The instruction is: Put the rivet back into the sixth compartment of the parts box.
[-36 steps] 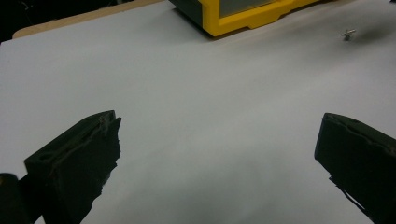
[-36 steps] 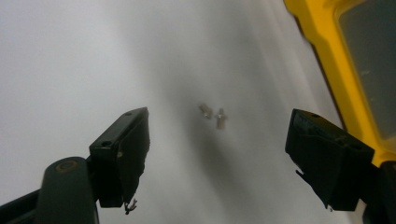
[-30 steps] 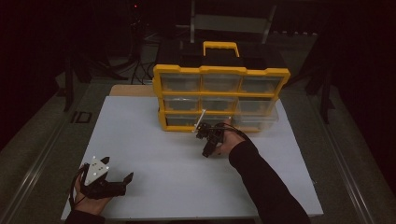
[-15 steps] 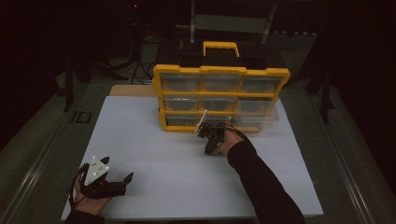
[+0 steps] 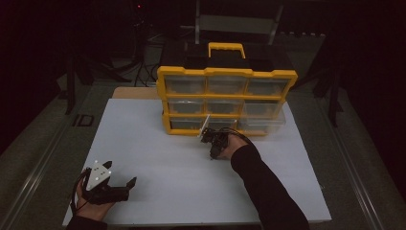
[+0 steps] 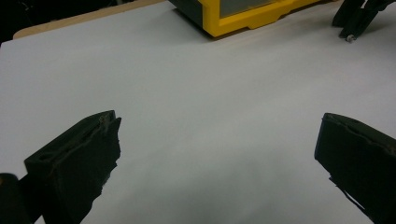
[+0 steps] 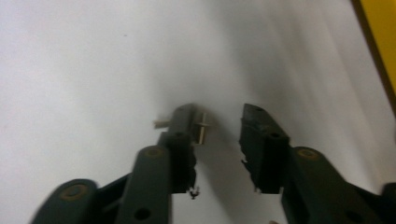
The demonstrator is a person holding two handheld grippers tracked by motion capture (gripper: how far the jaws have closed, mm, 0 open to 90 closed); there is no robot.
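1 white desk [image 5: 158, 143] is carrying a yellow organiser [image 5: 225, 100] of 9 clear drawers at upper centre, its bottom-right drawer [image 5: 263, 125] standing pulled out. The right gripper [image 5: 214, 143] is pointing down at centre, just in front of it, fingers parted around a small metal screw [image 7: 202, 129] lying on the desk: seemingly a pick-up or set-down step. Closing squarely on it would be next. The left gripper [image 5: 107, 184] is resting at lower left, fingers released, empty.
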